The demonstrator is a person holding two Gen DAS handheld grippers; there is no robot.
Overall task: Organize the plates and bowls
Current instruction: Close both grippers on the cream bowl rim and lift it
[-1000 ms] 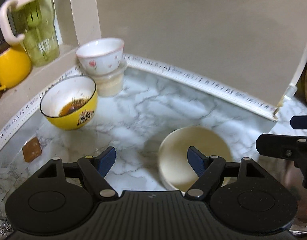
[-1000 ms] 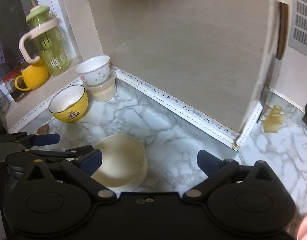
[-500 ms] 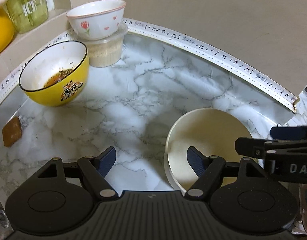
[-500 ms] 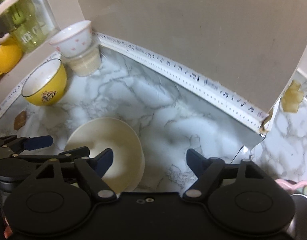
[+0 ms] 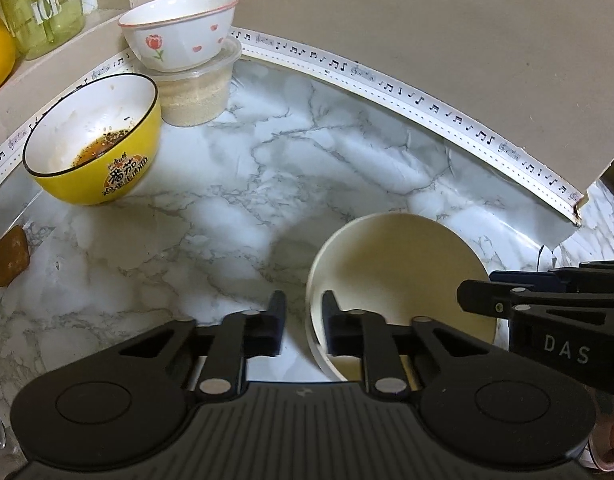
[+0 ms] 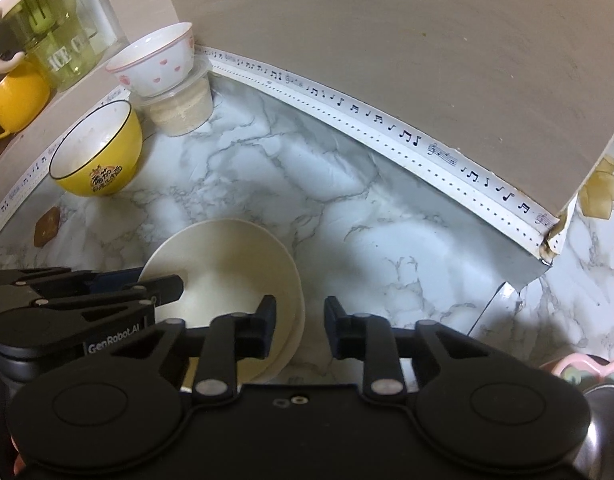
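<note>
Cream bowl (image 5: 403,264) on marble surface (image 5: 235,200), rim pinched on opposite sides by left gripper (image 5: 303,326) and right gripper (image 6: 299,326), jaws just closed onto it; yellow bowl (image 5: 95,140) well apart.

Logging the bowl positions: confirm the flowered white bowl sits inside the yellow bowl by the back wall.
Wrong in one respect. The flowered white bowl sits on the lidded plastic tub, not inside the yellow bowl, which stands beside it. The left wrist view shows this.
</note>
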